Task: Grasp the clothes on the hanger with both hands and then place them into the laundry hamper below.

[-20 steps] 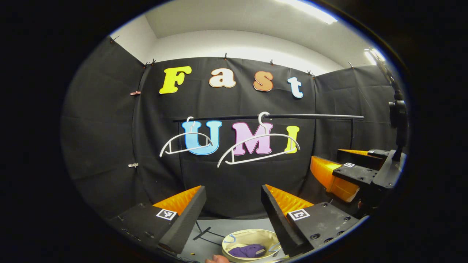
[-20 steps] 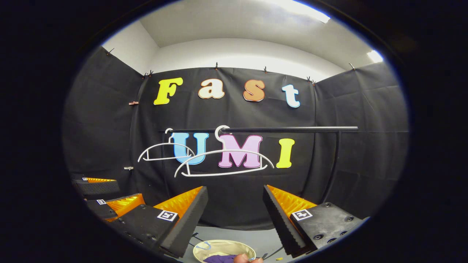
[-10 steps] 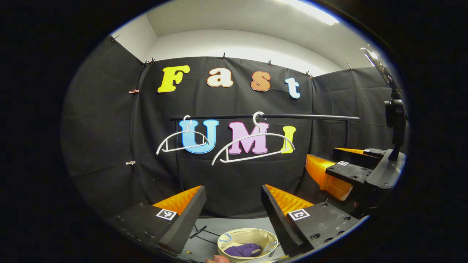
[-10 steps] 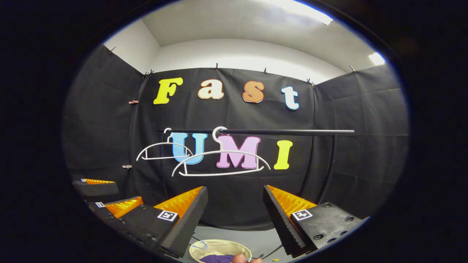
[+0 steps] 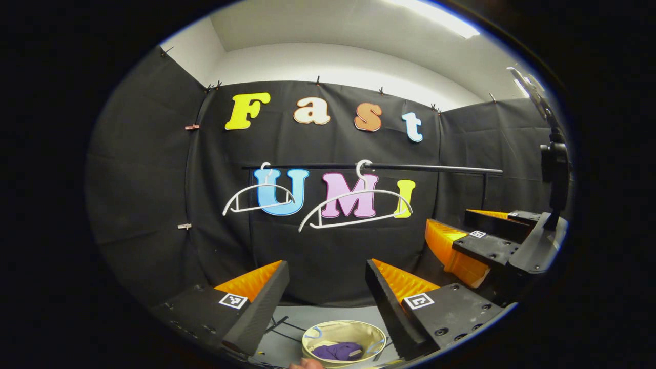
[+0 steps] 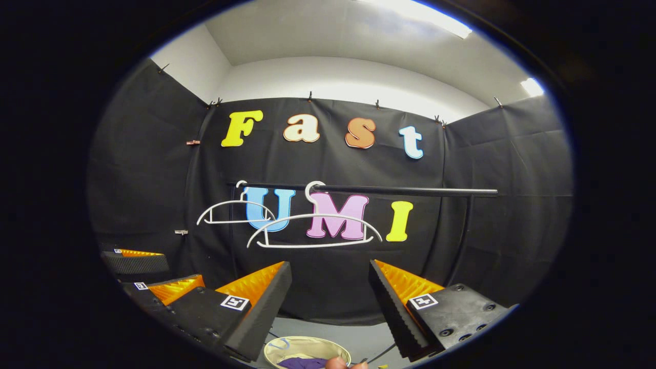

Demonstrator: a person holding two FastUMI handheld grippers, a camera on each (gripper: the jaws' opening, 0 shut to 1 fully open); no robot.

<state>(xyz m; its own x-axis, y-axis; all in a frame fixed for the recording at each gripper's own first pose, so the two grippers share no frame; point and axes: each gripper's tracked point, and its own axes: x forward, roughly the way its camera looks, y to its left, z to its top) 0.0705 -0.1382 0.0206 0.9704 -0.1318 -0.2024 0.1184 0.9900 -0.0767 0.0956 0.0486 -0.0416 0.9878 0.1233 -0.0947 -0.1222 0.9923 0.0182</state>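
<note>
Two bare white hangers (image 5: 355,204) (image 5: 259,197) hang on a black rail (image 5: 420,167); the right gripper view shows the same hangers (image 6: 313,229) (image 6: 236,211). A purple garment (image 5: 338,351) lies inside the round cream hamper (image 5: 342,330) on the floor below, and the hamper (image 6: 307,346) with the purple cloth (image 6: 302,363) sits at the bottom edge of the right gripper view. My left gripper (image 5: 327,279) is open and holds nothing, well short of the rail. My right gripper (image 6: 329,282) is open and empty too. It appears beside me at the right (image 5: 464,246); the left gripper appears at the lower left (image 6: 154,277).
The rail's upright post (image 6: 464,241) stands at the right, and black stand legs (image 5: 282,324) lie on the grey floor (image 5: 328,311) by the hamper. A fingertip (image 6: 335,363) of the person pokes in at the bottom edge. Black cloth walls close the booth on three sides.
Both views have drifted slightly, shifting the hangers and hamper a little. Both grippers stay open and empty, and the purple garment still lies in the hamper.
</note>
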